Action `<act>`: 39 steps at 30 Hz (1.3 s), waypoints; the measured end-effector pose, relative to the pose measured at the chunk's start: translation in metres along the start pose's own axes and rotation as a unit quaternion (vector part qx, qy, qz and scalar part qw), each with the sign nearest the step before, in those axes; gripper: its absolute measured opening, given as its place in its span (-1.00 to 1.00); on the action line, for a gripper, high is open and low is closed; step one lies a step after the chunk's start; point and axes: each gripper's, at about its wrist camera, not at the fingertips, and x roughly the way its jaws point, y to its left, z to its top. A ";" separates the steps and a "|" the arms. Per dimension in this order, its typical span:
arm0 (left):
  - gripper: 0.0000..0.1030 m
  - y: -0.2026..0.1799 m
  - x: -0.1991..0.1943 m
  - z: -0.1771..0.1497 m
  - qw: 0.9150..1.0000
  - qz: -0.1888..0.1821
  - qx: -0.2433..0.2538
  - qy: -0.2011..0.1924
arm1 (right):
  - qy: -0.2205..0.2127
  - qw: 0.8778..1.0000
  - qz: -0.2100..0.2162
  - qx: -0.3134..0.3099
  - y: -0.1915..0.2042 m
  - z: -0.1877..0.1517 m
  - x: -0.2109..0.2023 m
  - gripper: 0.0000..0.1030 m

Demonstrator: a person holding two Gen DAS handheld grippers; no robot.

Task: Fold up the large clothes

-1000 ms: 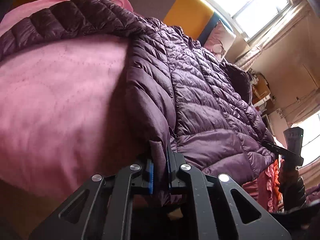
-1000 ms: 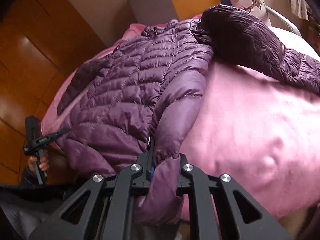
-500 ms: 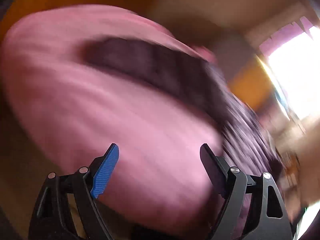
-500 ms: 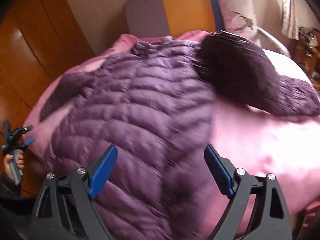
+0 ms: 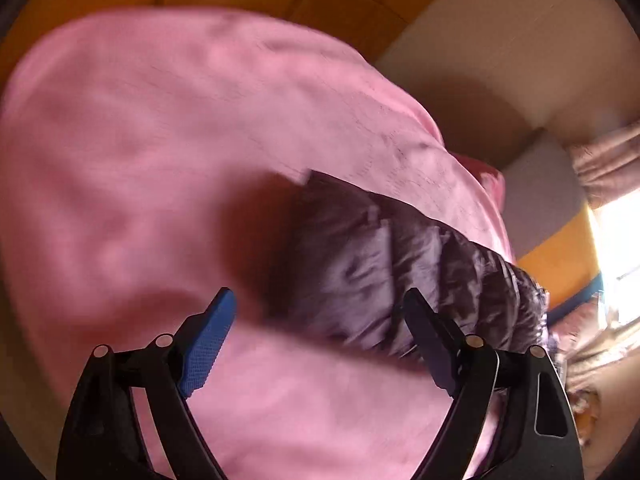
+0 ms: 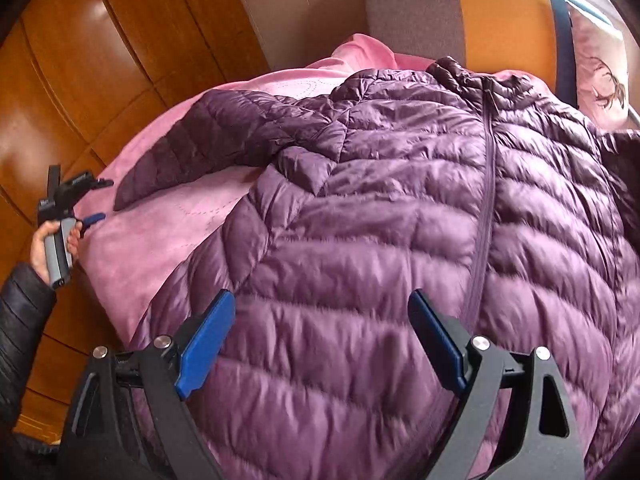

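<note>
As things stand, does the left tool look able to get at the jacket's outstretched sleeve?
Probably yes. The left tool, its jaws closing slightly with nothing between them, faces the sleeve's cuff end, which lies flat and uncovered on the pink blanket. Nothing blocks the way.

A pink bedspread (image 5: 168, 128) fills most of the space ahead of the left gripper and runs under it; in the right wrist view it (image 6: 168, 224) shows ahead and to the left of the gripper. Wooden panelling (image 6: 100, 60) stands farther off to the upper left. A headboard, grey (image 6: 412, 8) beside orange (image 6: 504, 16), rises straight ahead beyond the bedspread. A pillow (image 6: 600, 68) with a dark printed figure leans at the far upper right. In the left wrist view, a curtain (image 5: 604, 160) hangs far right, above a bright window (image 5: 620, 248).
</note>
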 end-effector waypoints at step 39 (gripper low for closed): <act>0.39 -0.203 0.076 -0.154 0.959 0.091 0.264 0.045 | 0.029 0.989 -0.143 0.006 -0.087 0.202 0.164 0.82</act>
